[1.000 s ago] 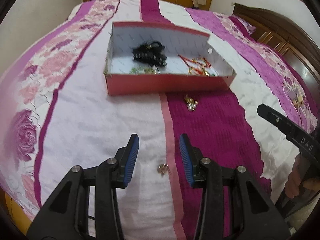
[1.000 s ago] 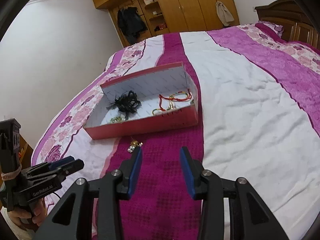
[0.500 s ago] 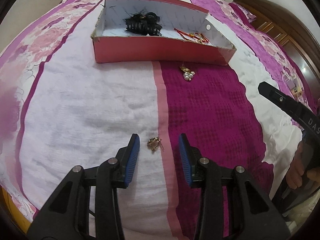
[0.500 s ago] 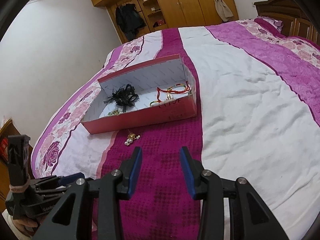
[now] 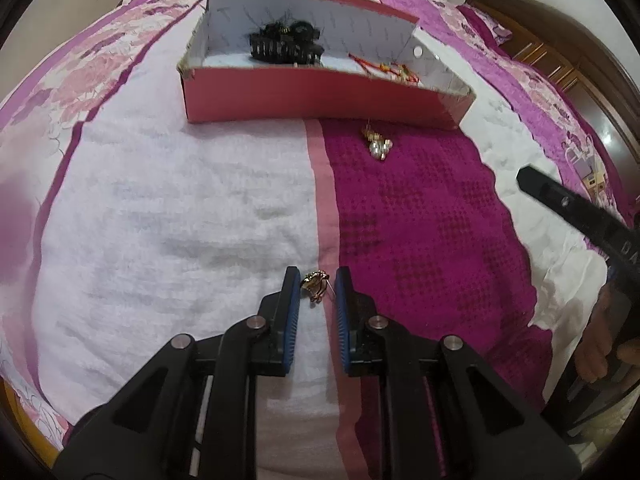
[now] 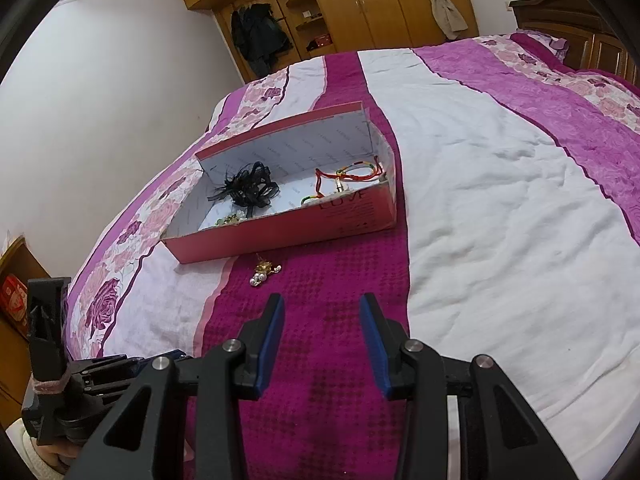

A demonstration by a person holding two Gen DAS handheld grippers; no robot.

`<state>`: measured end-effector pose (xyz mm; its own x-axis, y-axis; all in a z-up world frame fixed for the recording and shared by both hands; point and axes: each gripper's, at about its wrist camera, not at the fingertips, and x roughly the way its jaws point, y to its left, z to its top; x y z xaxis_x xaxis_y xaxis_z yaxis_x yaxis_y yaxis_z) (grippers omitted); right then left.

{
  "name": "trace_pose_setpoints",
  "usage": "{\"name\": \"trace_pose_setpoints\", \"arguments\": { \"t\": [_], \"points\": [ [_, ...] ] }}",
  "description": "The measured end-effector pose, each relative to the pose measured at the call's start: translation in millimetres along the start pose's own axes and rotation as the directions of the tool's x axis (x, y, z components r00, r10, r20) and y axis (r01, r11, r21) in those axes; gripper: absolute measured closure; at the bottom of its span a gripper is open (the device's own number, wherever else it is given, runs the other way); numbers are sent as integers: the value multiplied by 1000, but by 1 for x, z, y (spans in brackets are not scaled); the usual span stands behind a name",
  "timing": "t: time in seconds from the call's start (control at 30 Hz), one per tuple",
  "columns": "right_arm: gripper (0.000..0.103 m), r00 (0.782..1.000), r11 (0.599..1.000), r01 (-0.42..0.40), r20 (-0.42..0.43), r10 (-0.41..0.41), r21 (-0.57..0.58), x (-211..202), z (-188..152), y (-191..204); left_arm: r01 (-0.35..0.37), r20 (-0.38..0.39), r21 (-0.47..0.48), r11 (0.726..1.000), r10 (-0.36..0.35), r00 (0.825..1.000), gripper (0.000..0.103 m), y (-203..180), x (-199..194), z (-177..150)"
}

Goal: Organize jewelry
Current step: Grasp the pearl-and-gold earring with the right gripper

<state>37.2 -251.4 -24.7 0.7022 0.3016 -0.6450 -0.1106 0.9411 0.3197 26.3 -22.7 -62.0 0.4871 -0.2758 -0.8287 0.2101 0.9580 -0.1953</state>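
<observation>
Left wrist: left gripper (image 5: 316, 280) fingers narrowed around small gold earring (image 5: 314, 283), not clamped. Right gripper (image 6: 322, 320) wide open, empty. Red cardboard box (image 6: 320, 220) reads "LOVE".

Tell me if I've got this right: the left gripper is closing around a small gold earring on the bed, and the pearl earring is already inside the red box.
Not quite. The pearl earring is not in the red box; the right wrist view shows it on the bedspread just in front of the box's near wall. The rest holds: the left gripper brackets the small gold earring on the bed.
</observation>
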Motion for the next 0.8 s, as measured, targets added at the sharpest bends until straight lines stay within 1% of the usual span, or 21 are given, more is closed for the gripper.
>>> {"name": "trace_pose_setpoints", "arguments": {
  "t": [0.17, 0.33, 0.47, 0.6, 0.8],
  "points": [
    [61, 1000, 1000, -3, -9, 3, -16, 3, 1, 5, -23, 66, -11, 1000, 24, 998, 94, 5, -14, 12],
    [61, 999, 998, -20, -30, 19, -53, 11, 3, 17, -64, 114, -35, 997, 68, 991, 94, 16, -21, 27],
    [61, 998, 996, -44, -53, 39, -81, 24, 7, 31, -77, 135, -67, 995, 86, 987, 94, 27, -24, 32],
    [61, 994, 994, -70, -91, 62, -89, 44, 12, 44, -89, 149, -78, 993, 99, 984, 94, 32, -25, 34],
    [61, 990, 991, -71, -128, 56, -112, 72, 17, 59, -84, 157, -93, 992, 98, 983, 94, 38, -25, 34]
  ]
}}
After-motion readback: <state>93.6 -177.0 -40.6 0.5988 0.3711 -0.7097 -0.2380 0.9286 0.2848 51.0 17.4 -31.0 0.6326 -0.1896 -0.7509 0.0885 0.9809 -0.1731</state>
